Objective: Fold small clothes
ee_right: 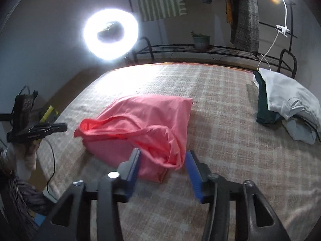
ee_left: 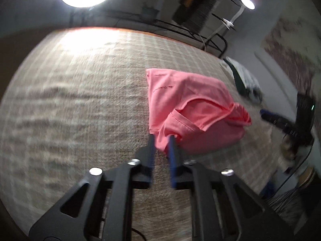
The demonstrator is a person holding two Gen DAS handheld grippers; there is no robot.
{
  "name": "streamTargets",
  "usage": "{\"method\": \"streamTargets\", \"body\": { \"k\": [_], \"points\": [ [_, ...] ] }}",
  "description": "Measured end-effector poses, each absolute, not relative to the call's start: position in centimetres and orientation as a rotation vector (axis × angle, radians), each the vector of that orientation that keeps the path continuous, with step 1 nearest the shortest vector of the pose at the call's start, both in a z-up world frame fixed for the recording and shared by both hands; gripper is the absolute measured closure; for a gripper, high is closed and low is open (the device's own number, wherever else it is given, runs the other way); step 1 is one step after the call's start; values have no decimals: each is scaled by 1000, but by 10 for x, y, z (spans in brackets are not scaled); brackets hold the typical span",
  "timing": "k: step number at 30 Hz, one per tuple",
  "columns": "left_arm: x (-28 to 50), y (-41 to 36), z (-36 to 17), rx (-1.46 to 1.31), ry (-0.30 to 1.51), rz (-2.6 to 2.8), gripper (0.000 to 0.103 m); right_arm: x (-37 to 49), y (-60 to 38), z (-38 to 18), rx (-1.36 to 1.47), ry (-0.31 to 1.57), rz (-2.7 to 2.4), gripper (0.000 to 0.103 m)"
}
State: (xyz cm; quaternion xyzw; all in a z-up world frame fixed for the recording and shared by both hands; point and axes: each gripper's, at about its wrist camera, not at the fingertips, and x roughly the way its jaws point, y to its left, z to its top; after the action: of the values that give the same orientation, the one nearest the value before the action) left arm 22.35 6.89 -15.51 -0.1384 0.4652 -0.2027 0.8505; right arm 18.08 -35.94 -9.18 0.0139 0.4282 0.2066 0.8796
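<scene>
Pink garment (ee_right: 140, 124) rumpled on bed (ee_right: 220, 100); left claw (ee_left: 161, 140) narrowly parted, perhaps brushing cloth; right claw (ee_right: 162, 156) wide.

We are looking at a bedroom at home: a bed (ee_right: 220, 104) under a beige checked cover, with a black metal frame (ee_right: 200, 49). Clothes hang (ee_right: 243, 14) against the wall behind, a potted plant (ee_right: 201, 40) sits there, and a ring light (ee_right: 111, 34) glares.

Dim, motion-blurred fisheye views; ring light (ee_right: 111, 34) glares onto bedspread (ee_right: 220, 92).
</scene>
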Motion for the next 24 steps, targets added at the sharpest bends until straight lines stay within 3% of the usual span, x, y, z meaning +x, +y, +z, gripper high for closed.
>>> {"method": "streamTargets", "body": {
  "k": [2,8,9,10,12,13,21,24],
  "points": [
    [229,74,-161,-381,997,-411,51,192,-356,-97,46,905,432,52],
    [255,74,-197,-659,1152,-407,49,220,-329,-116,-5,932,450,54],
    [257,72,-203,-683,1164,-406,49,222,-322,-120,-34,940,456,67],
    [258,71,-205,-684,1168,-404,53,223,-318,-123,-53,943,466,88],
    [259,63,-204,-624,1175,-401,99,221,-310,-128,-84,943,478,102],
    [259,61,-202,-600,1170,-407,100,216,-307,-128,-94,932,488,103],
    [247,64,-192,-525,1142,-416,99,140,-295,-114,-341,886,559,103],
    [244,69,-194,-563,1149,-409,98,144,-315,-109,-196,900,493,61]
  ]
}}
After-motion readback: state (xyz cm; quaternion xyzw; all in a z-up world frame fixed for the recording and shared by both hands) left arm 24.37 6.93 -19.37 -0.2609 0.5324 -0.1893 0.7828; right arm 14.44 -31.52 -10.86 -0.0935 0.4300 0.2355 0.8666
